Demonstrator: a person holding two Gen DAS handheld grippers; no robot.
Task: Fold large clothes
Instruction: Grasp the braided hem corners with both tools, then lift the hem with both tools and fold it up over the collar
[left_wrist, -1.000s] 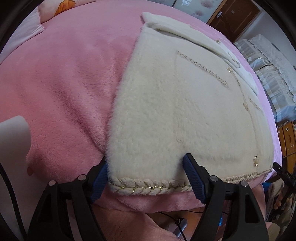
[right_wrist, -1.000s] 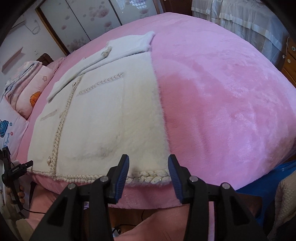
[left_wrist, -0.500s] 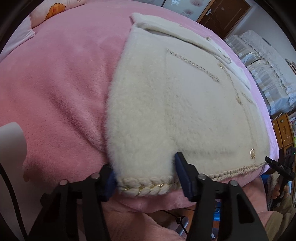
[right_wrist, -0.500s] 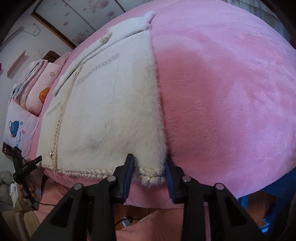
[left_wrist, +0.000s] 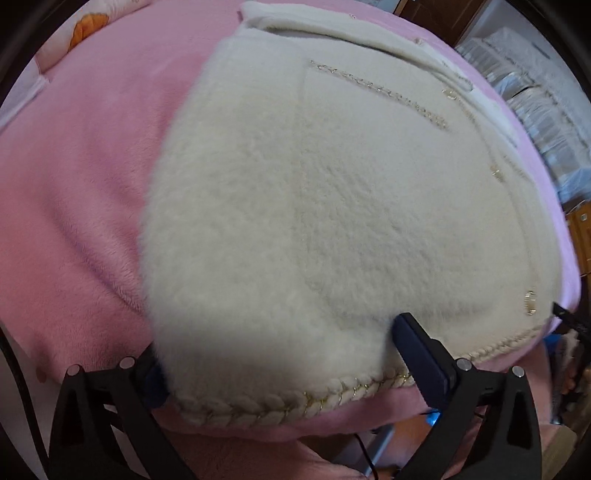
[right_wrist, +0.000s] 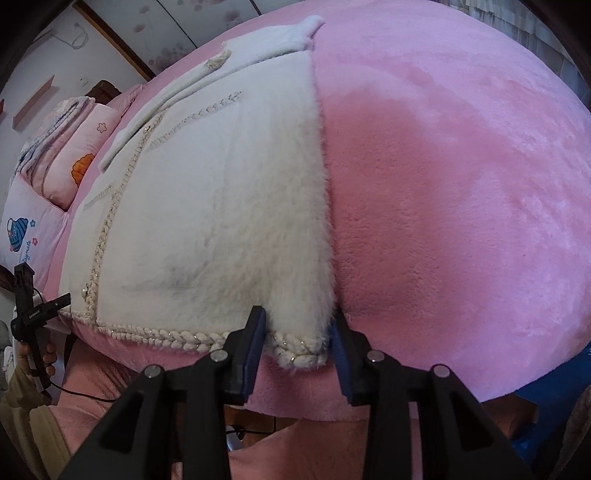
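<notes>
Your cream fleece jacket (right_wrist: 221, 206) lies flat, front up, on the pink blanket (right_wrist: 461, 192), with its sleeves already laid across the top near the collar and its braided hem (left_wrist: 280, 404) at the blanket's near edge; judging by that, the lengthwise fold of the body is still to do. Your left gripper (left_wrist: 284, 362) is opening, its jaws spread wide around the hem's left corner, no pinch visible. Your right gripper (right_wrist: 297, 332) is also easing open a little, its pads close against the hem's right corner, which bunches between them.
</notes>
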